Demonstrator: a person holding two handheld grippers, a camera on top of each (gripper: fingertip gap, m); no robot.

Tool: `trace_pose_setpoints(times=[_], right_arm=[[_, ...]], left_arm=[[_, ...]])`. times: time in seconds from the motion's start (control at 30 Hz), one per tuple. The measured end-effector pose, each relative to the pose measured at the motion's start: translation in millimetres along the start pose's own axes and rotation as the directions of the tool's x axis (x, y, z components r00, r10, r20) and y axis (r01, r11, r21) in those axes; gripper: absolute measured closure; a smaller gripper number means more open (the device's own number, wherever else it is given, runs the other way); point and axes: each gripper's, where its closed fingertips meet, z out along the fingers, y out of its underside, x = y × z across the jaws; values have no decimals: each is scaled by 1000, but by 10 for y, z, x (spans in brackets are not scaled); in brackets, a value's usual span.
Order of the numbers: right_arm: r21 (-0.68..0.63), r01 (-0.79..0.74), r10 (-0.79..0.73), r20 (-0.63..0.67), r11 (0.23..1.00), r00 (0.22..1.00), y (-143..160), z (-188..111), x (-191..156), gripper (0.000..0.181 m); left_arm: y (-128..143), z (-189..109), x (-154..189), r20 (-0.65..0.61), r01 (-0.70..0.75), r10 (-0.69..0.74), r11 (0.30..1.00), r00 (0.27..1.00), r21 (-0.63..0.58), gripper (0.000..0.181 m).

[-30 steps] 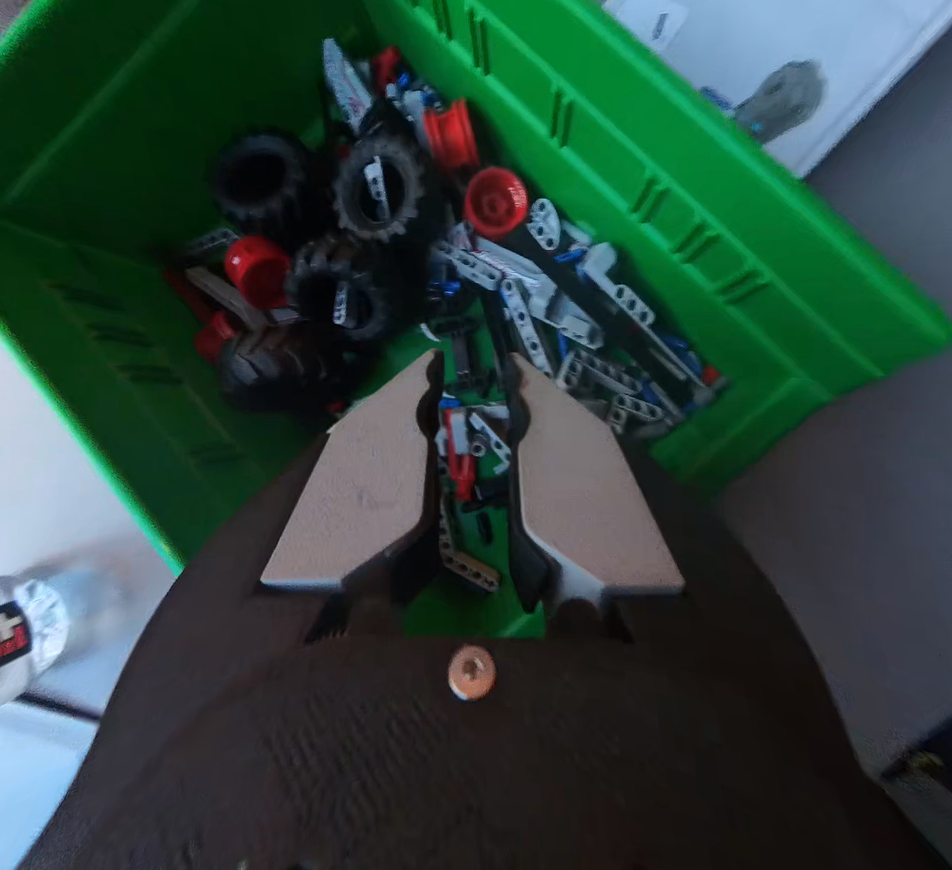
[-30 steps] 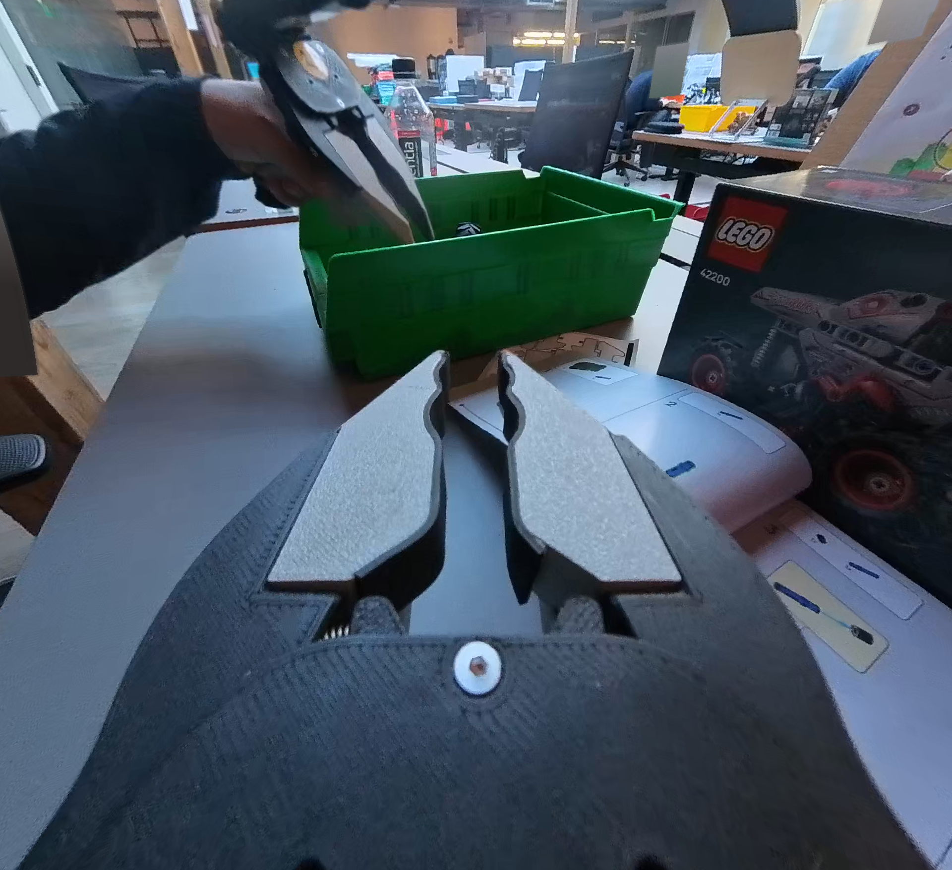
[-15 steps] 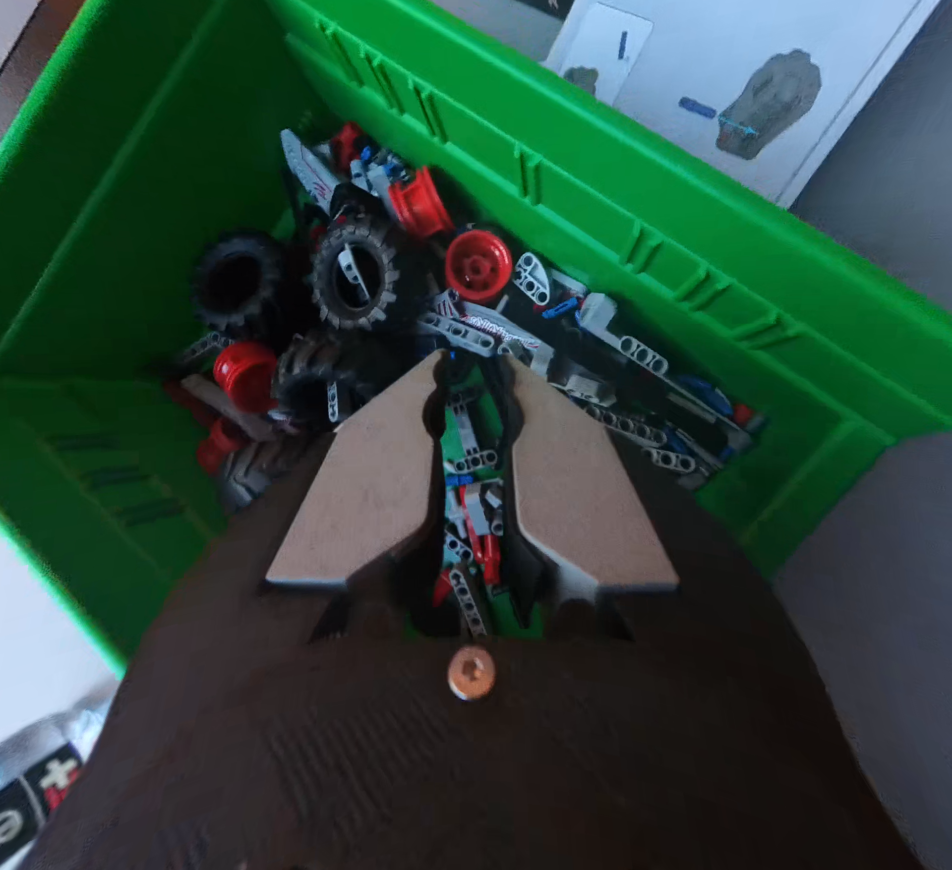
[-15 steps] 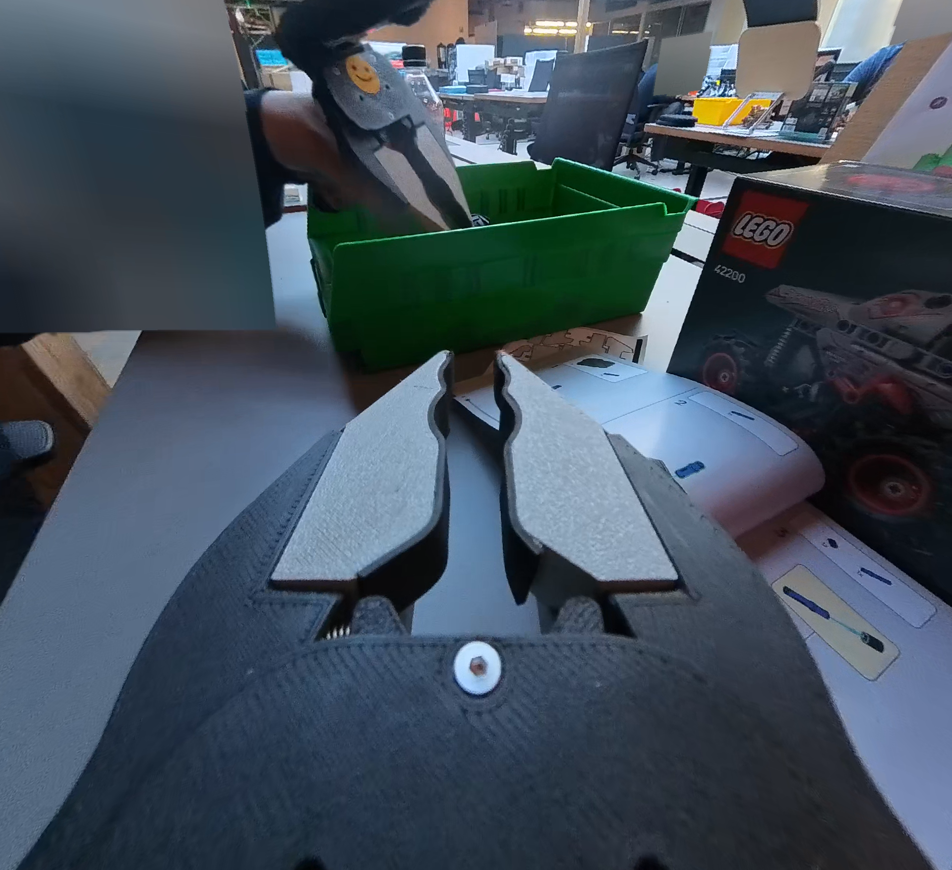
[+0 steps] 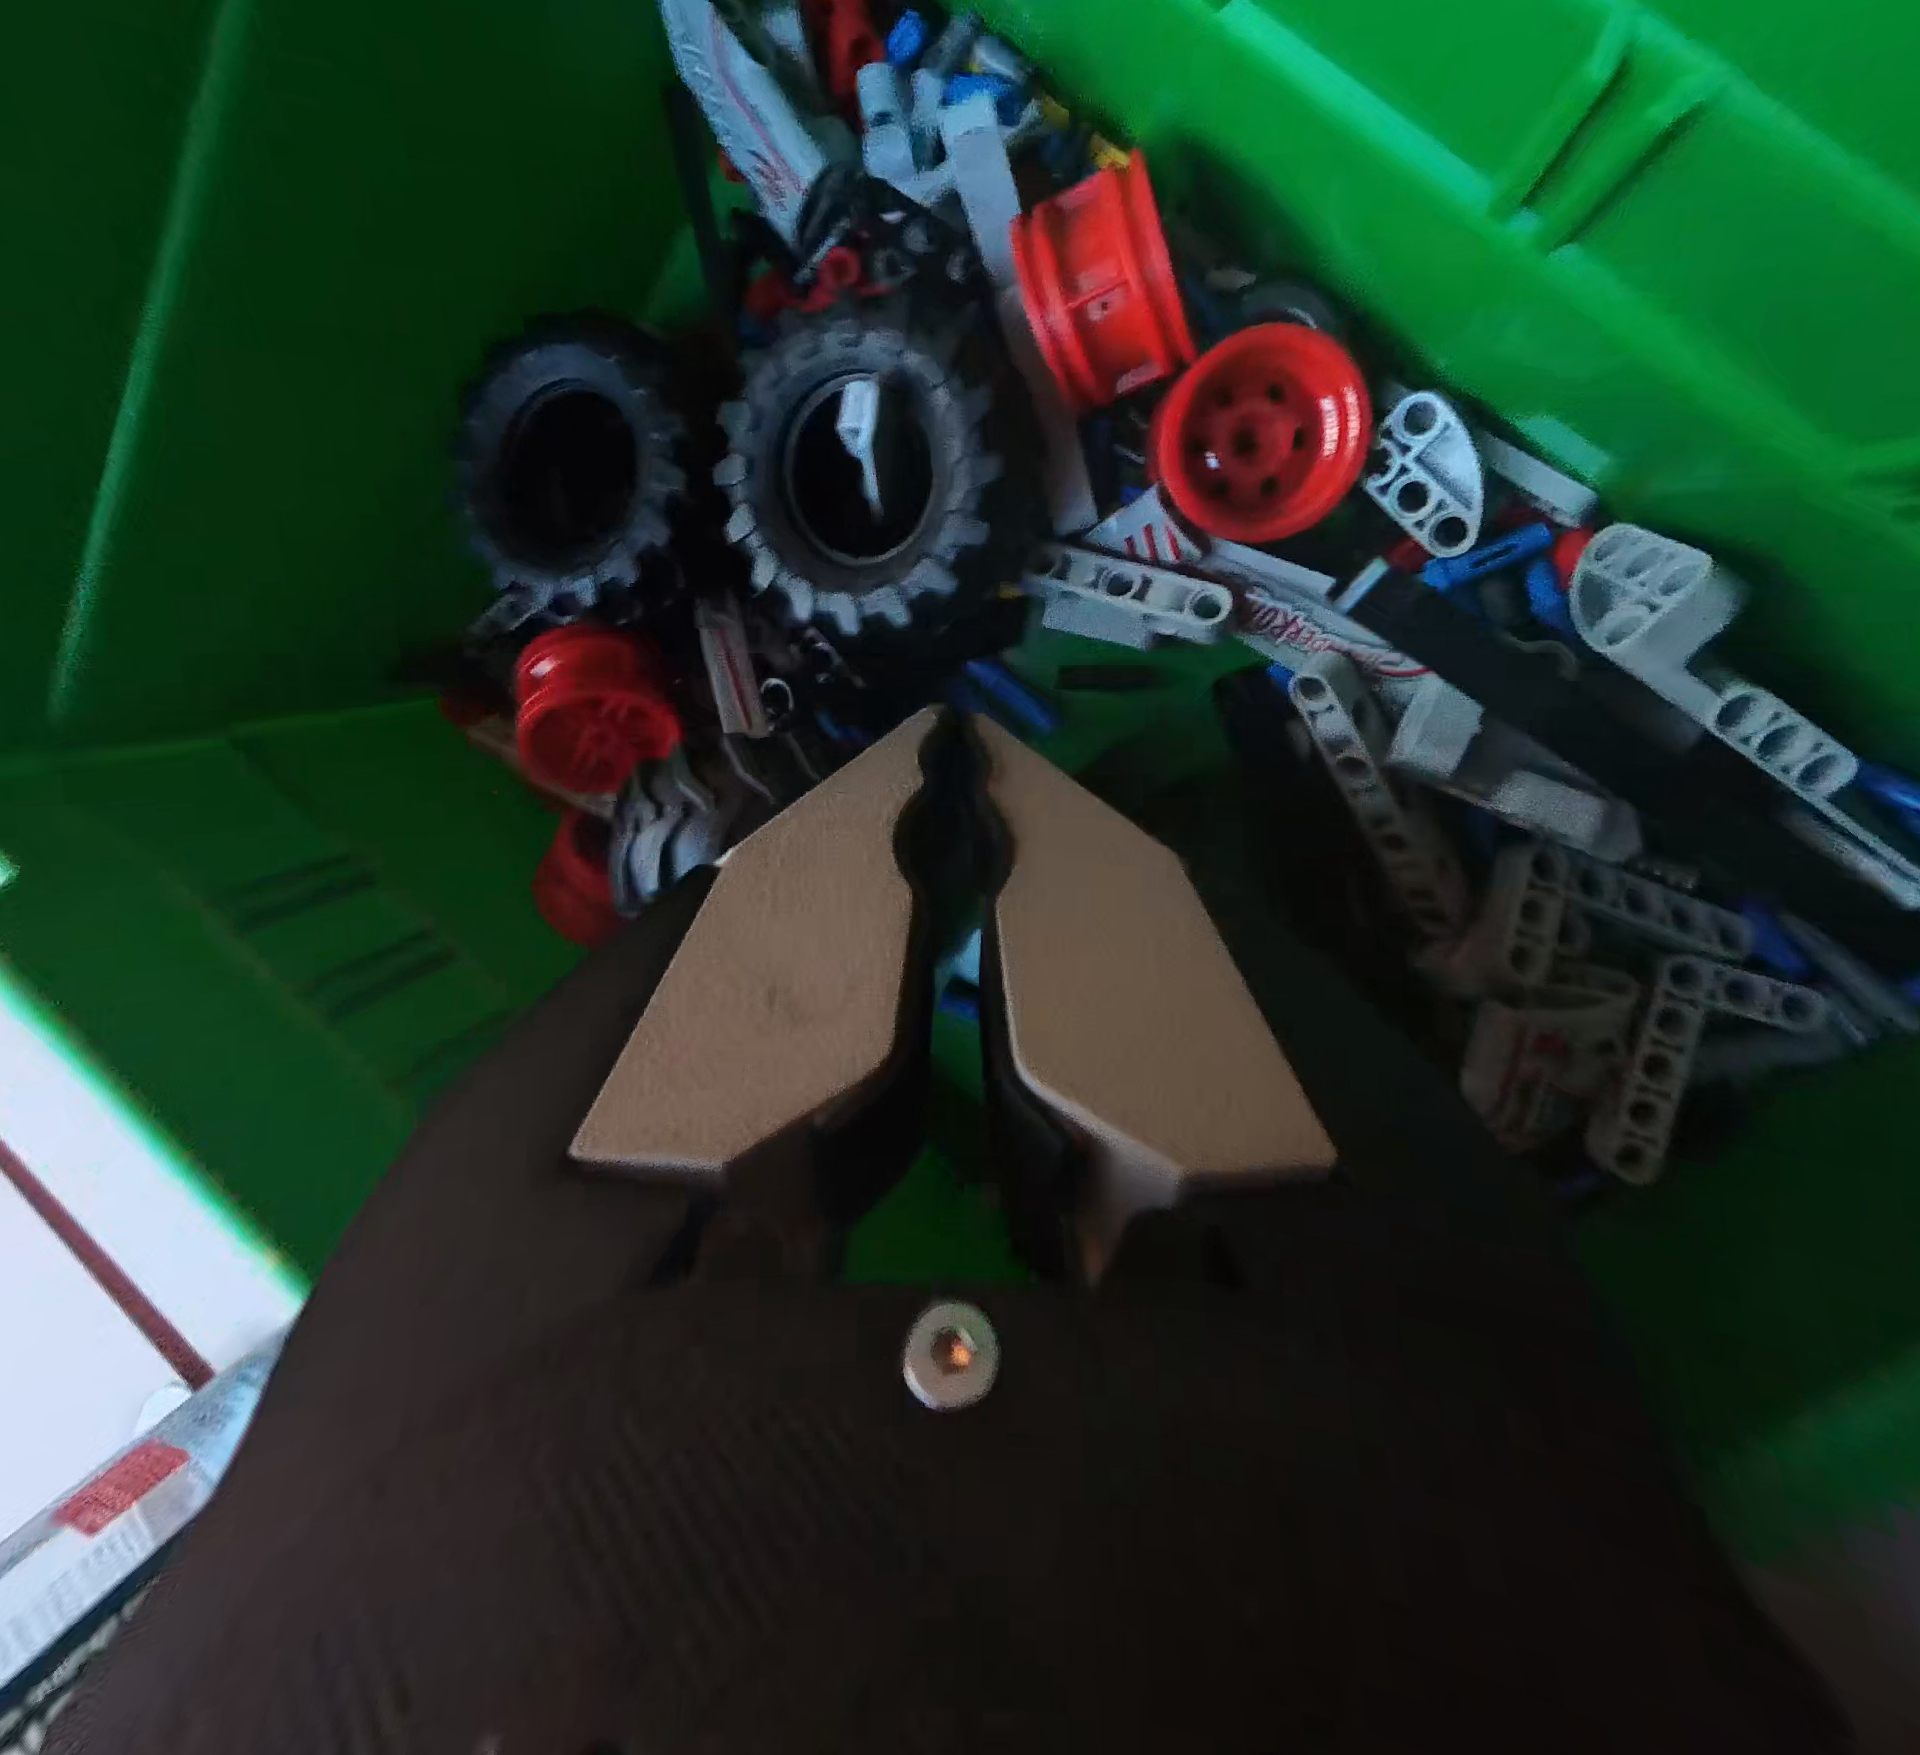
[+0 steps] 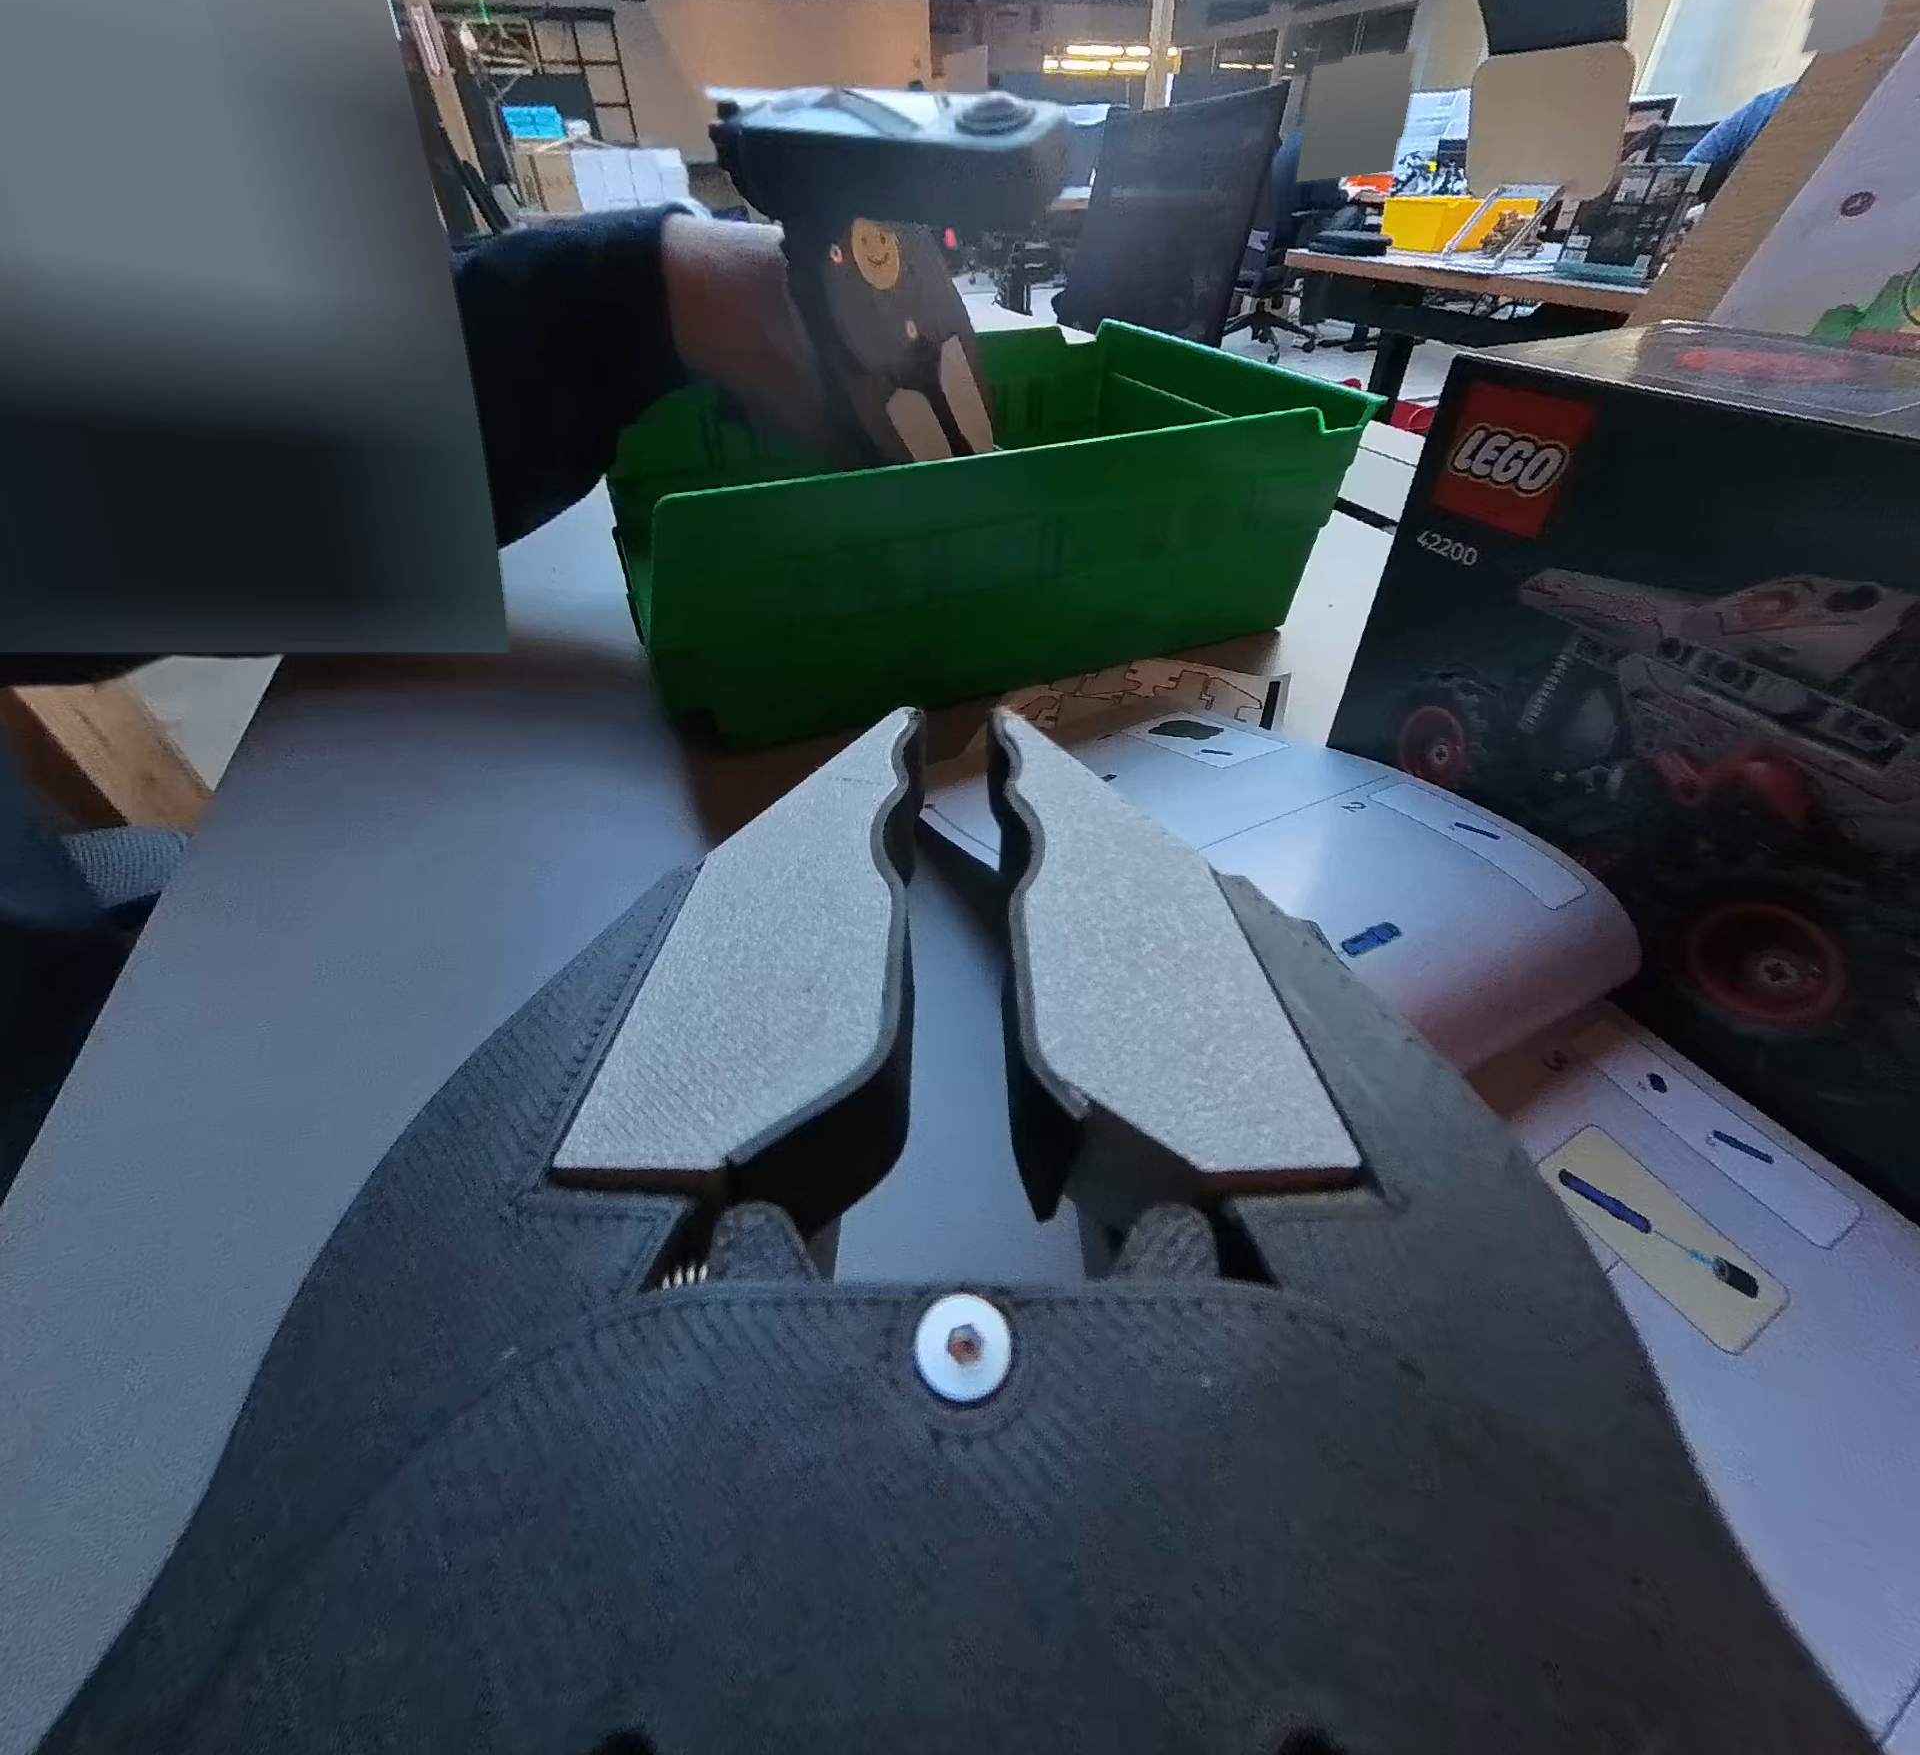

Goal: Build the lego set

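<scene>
Green bin holding lego pieces | left gripper now dipping deeper, tips pinching nearly together at 12 o'clock, catch unclear | right gripper idling slightly apart | picking starting

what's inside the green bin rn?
Inside the green bin: black tires, red wheel hubs, grey beams, small blue and red pieces, loosely piled. The left gripper reaches in, nearly closed. Whatever lies under it and under the pile is hidden.

Left claw pointed steeply down, tips nearly together (contents unclear); right claw level, slightly parted.
</scene>
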Motion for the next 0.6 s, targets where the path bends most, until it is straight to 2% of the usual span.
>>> trace_pose_setpoints(times=[0.03, 0.1, 0.2, 0.37, 0.47, 0.6], right_arm=[[0, -1, 1, 4, 1000, 1000, 0, 0, -5, 174], [-1, -2, 2, 12, 1000, 1000, 1, 7, -18, 175], [-5, -6, 6, 28, 1000, 1000, 7, 30, -42, 175], [-4, -16, 16, 38, 1000, 999, 4, 43, -44, 175], [-1, -28, 28, 43, 1000, 999, 1, 44, -37, 176], [1, -36, 36, 54, 999, 998, -3, 56, -41, 176]], left_arm=[[-22, -66, -25, -3, 28, -28, 999, 1000, 33, 181], [-33, -178, 27, -64, 60, -55, 995, 996, 76, 181], [-66, -219, 9, -65, 68, -61, 992, 996, 110, 181], [21, -33, 60, -55, 52, -50, 998, 997, 32, 181], [13, 34, 163, -88, 38, -35, 999, 995, 31, 180], [25, 86, 144, -60, 39, -37, 999, 997, 30, 173]])
